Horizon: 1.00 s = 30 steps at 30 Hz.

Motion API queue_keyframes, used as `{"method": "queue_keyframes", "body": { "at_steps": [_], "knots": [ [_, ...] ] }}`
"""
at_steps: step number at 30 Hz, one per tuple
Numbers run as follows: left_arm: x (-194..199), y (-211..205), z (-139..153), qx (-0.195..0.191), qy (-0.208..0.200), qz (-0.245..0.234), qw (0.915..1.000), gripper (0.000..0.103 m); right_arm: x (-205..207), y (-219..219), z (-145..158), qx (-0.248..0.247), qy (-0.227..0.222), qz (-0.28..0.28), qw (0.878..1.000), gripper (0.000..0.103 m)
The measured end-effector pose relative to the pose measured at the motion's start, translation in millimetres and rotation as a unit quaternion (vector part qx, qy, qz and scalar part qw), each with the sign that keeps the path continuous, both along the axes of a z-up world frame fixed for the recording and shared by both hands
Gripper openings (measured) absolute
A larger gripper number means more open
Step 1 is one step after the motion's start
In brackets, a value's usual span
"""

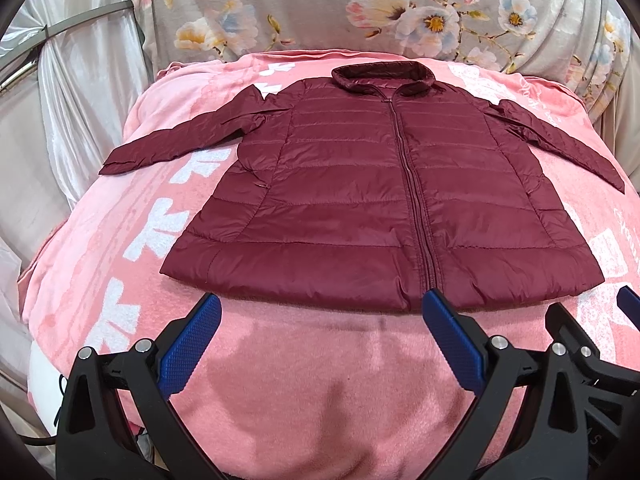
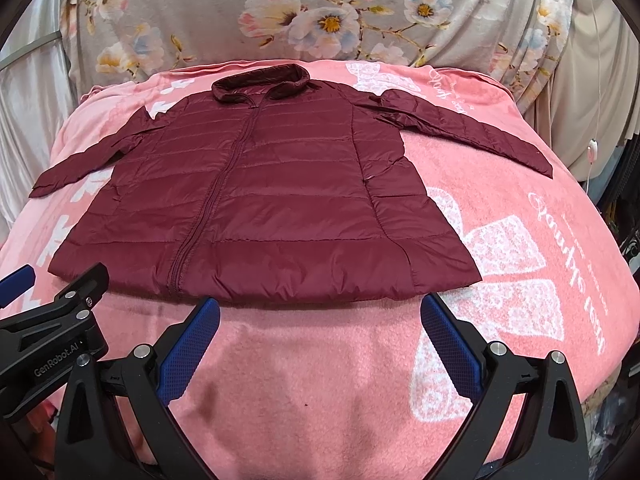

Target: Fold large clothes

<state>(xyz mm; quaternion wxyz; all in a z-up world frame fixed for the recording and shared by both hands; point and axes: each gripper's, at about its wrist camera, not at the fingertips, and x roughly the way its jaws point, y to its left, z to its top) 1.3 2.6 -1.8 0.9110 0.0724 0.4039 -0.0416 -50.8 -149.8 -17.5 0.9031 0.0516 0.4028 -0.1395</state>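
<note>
Beyond both grippers' spread fingers | jacket flat, seemingly untouched

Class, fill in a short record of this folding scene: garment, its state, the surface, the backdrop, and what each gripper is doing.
garment: dark red quilted puffer jacket, stand-up collar
state: flat, front up, zipped, both sleeves spread out, not yet folded
surface: pink fleece blanket with white print
backdrop: grey cloth with flower print
left gripper: open, holding nothing, near the hem
right gripper: open, holding nothing, near the hem
</note>
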Motion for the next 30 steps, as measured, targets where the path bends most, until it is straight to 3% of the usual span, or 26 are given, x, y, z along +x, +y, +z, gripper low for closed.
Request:
{"method": "queue_keyframes", "body": {
  "at_steps": [30],
  "knots": [
    [0.3, 3.7, -2.5, 0.001, 0.002, -0.002, 1.0000, 0.098, 2.3, -2.0, 1.4, 0.002, 0.002, -0.003, 1.000, 0.098]
  ]
}}
